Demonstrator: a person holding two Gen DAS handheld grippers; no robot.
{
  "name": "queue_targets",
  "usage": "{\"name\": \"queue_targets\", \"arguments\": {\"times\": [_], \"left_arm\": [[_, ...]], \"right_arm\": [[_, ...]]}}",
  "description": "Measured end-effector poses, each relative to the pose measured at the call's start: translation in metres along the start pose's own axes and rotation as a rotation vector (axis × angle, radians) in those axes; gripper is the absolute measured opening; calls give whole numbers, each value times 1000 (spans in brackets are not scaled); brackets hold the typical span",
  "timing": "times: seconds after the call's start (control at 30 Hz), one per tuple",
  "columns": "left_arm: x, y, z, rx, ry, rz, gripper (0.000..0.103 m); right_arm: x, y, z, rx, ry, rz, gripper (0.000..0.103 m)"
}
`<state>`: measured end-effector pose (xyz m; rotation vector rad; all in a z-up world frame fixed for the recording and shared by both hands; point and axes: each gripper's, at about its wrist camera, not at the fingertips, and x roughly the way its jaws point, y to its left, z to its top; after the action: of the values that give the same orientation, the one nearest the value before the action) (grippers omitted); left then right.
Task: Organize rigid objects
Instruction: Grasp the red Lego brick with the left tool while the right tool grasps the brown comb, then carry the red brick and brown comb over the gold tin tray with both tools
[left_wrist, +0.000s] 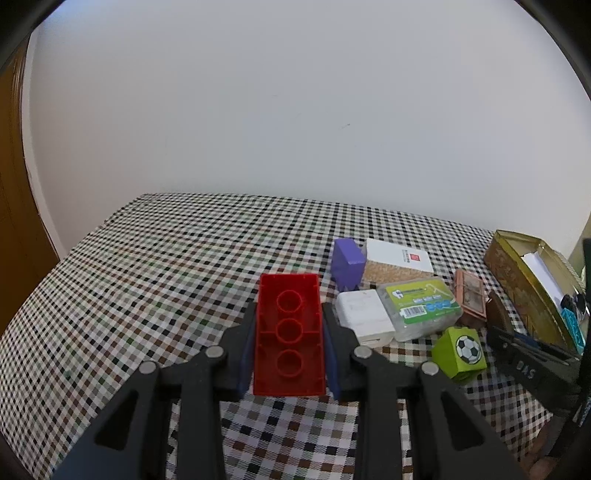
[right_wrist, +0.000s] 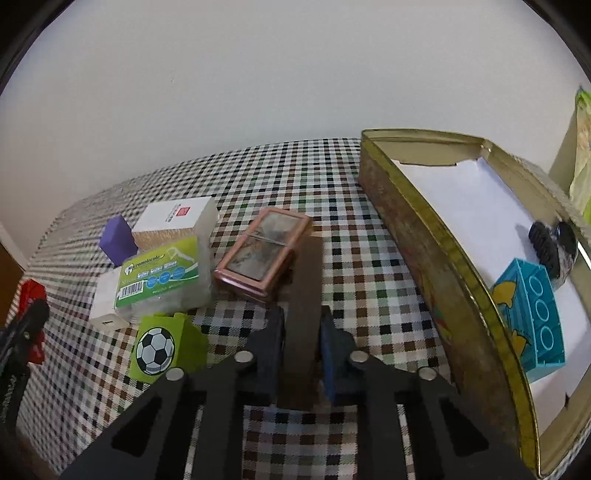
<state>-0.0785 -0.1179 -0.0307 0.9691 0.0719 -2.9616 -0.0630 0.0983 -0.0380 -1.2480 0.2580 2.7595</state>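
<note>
Left wrist view: my left gripper (left_wrist: 289, 328) pinches a red building brick (left_wrist: 289, 332) between both pads, hollow underside facing me. Right wrist view: my right gripper (right_wrist: 302, 332) has clamped a brown block (right_wrist: 304, 295) lengthwise between its jaws.

Left wrist cam sits low over the black-and-white checked tablecloth (left_wrist: 155, 280), looking forward and down along its fingers toward the plain white wall (left_wrist: 295, 110); close range. Right wrist cam is pitched steeper, same wall behind, tight on the gold rectangular metal tin (right_wrist: 436, 236) at its right. Overlap: the lime-green block with a football print (left_wrist: 460, 352) (right_wrist: 166, 347) and the clear plastic box with a green label (left_wrist: 421, 306) (right_wrist: 162, 277) show in both, right of centre for the left cam, left for the right cam.
</note>
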Motion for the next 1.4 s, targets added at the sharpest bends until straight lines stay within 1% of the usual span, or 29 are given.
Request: {"name": "queue_targets", "arguments": {"times": [0.13,0.27,0.37,0.4,0.53,0.6,0.7,0.9,1.07,1.2,1.3,1.4], "left_arm": [[-2,0,-1,-4,-5,0,30],[-6,-2,-2,-5,-19,12,30],[-10,-3,-4,-7,-36,30,30],[-11,-3,-4,-7,-41,36,30],[-14,-4,-4,-12,-50,49,30],[-14,-3,-4,-14,-50,49,30],[-14,-2,-4,-19,-50,51,30],[-16,-2,-4,-25,-57,60,30],[-22,-6,-5,-27,-76,50,30],[-28,-11,-6,-35,-92,19,30],[-34,-17,-6,-43,-119,3,30],[-36,-26,-7,-56,-119,-19,30]], "right_arm": [[-11,-11,-7,44,-30,56,17],[-37,-8,-17,16,-130,60,17],[-58,0,-23,-27,-228,51,17],[-62,-2,-25,-42,-253,50,17],[-78,14,-24,-98,-357,52,17],[-79,14,-22,-121,-393,53,17],[-79,12,-20,-142,-406,53,17],[-85,7,-18,-140,-423,60,17],[-90,3,-19,-152,-443,61,17],[-97,-5,-20,-158,-471,60,17],[-103,-15,-20,-144,-493,65,17],[-106,-25,-19,-138,-507,58,17]]}}
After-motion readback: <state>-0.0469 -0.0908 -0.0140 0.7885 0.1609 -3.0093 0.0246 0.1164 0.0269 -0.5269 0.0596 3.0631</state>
